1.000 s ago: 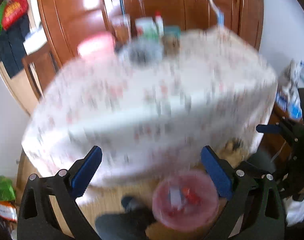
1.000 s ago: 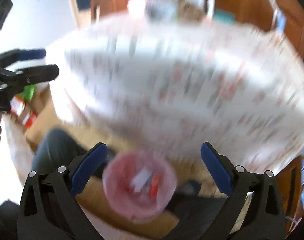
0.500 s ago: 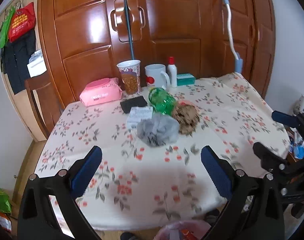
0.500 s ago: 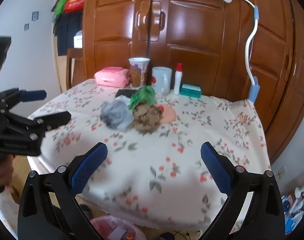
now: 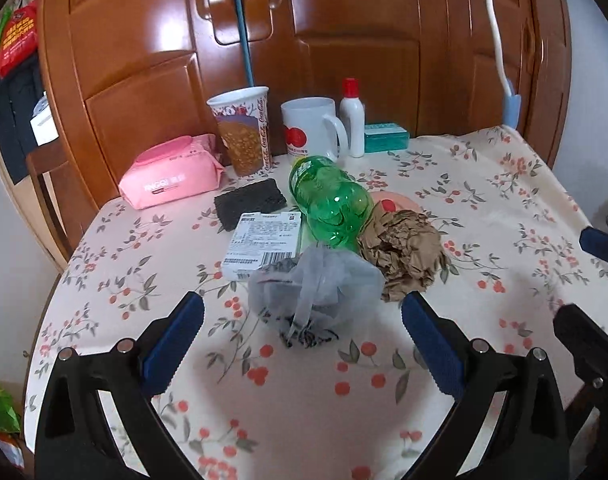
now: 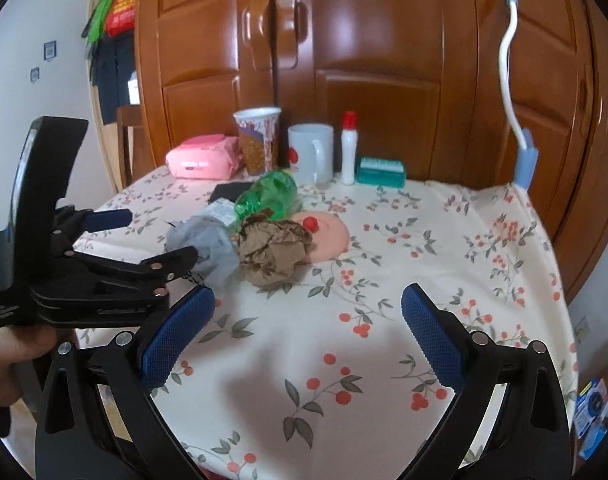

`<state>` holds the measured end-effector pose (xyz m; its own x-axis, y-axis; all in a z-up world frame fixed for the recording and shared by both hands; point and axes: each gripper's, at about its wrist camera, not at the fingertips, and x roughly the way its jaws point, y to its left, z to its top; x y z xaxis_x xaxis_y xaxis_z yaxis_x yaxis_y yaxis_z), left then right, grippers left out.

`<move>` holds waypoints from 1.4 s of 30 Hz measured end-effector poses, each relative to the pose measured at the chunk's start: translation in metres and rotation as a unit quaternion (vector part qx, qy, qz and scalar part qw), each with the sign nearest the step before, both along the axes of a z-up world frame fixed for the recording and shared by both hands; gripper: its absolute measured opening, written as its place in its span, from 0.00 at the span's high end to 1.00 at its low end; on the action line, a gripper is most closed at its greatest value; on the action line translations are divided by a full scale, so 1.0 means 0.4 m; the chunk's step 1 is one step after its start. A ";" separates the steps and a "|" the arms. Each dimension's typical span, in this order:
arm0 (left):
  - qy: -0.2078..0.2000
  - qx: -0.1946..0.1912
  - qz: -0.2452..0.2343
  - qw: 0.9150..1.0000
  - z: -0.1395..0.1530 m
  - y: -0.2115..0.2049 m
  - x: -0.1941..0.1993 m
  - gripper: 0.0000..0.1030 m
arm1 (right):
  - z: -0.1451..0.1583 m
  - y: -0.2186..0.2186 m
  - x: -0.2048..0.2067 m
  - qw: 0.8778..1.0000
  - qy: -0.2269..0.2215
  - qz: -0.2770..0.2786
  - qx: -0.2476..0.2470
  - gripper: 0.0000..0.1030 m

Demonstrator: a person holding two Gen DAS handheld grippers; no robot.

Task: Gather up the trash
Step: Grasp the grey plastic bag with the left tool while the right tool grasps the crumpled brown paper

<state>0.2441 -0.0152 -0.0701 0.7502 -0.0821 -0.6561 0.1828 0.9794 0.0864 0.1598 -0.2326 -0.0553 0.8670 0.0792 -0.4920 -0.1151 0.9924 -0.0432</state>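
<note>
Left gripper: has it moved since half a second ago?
Yes. The left gripper has come forward toward the trash: against the wardrobe doors, the grey plastic bag now looms larger and sits right between the open jaws.

Bare tablecloth [image 5: 288, 392] before the trash pile; cup [image 5: 244, 132], mug [image 5: 309, 128], bottle [image 5: 352, 118] crowding behind.

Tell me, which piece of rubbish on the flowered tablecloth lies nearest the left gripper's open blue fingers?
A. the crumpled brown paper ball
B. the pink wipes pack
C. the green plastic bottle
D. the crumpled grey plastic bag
D: the crumpled grey plastic bag lies just ahead of the open left gripper, in front of the other rubbish.
</note>
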 end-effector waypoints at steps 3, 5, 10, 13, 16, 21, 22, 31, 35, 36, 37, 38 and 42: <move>0.005 0.001 -0.005 1.000 -0.018 -0.007 0.028 0.05 | -0.012 -0.012 0.020 1.000 0.020 0.004 0.011 0.06; 0.007 0.007 -0.003 1.000 -0.026 -0.012 0.043 0.05 | -0.018 -0.012 0.023 1.000 0.022 0.013 0.005 0.06; 0.013 0.013 0.002 1.000 -0.043 -0.014 0.077 0.12 | -0.027 -0.002 0.028 0.999 0.025 0.023 -0.009 0.06; 0.020 0.004 -0.002 1.000 -0.052 -0.008 0.093 0.18 | -0.034 -0.004 0.040 0.999 0.033 0.029 -0.004 0.06; 0.035 0.003 -0.004 0.999 -0.068 -0.004 0.108 0.24 | -0.037 -0.002 0.058 0.999 0.038 0.031 -0.003 0.06; 0.040 0.002 -0.010 0.999 -0.081 0.000 0.109 0.29 | -0.034 0.015 0.132 0.998 0.052 0.039 0.001 0.06; 0.040 0.002 -0.011 0.999 -0.081 0.001 0.108 0.31 | -0.033 0.020 0.150 0.998 0.054 0.038 0.000 0.06; 0.040 0.001 0.001 0.999 -0.083 0.057 0.093 0.33 | -0.056 0.066 0.272 0.995 0.082 0.043 -0.024 0.06; 0.042 -0.003 0.004 0.999 -0.085 0.080 0.098 0.32 | -0.064 0.079 0.293 0.994 0.090 0.044 -0.035 0.12; 0.044 -0.007 0.003 0.999 -0.085 0.083 0.101 0.32 | -0.065 0.081 0.297 0.994 0.092 0.044 -0.035 0.15; 0.046 -0.012 0.002 0.999 -0.085 0.088 0.104 0.31 | -0.068 0.082 0.301 0.994 0.094 0.045 -0.034 0.19; 0.046 -0.011 0.002 0.999 -0.086 0.089 0.105 0.31 | -0.070 0.084 0.306 0.994 0.096 0.049 -0.033 0.22; 0.053 -0.011 0.004 0.999 -0.094 0.096 0.115 0.33 | -0.076 0.093 0.321 0.993 0.099 0.050 -0.045 0.23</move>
